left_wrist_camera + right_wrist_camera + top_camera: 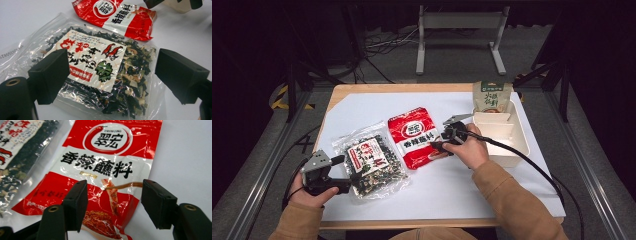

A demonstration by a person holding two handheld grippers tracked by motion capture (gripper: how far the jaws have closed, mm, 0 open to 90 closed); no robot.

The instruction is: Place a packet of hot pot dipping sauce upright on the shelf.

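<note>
Flat on a white table sheet: a glossy red-and-white foil seasoning packet with black characters, taken here as the landmark. Over the packet's near right corner, the right gripper, jaws spread wide and straddling that corner; in the right gripper view the printed foil seen between the two black pads, pads clear of it, nothing gripped. Just left of the packet, edges nearly touching: a clear plastic bag of dark dried seaweed and vegetable flakes with a white and red label. At that bag's near left edge, farther left of the packet, the left gripper, jaws also wide apart; in the left gripper view the bag lying between and beyond the pads, not clamped, the red packet behind it. Right of the packet: a cream rectangular plastic tray with compartments, and against its far end a green-and-beige printed pouch, leaning upright.
</note>
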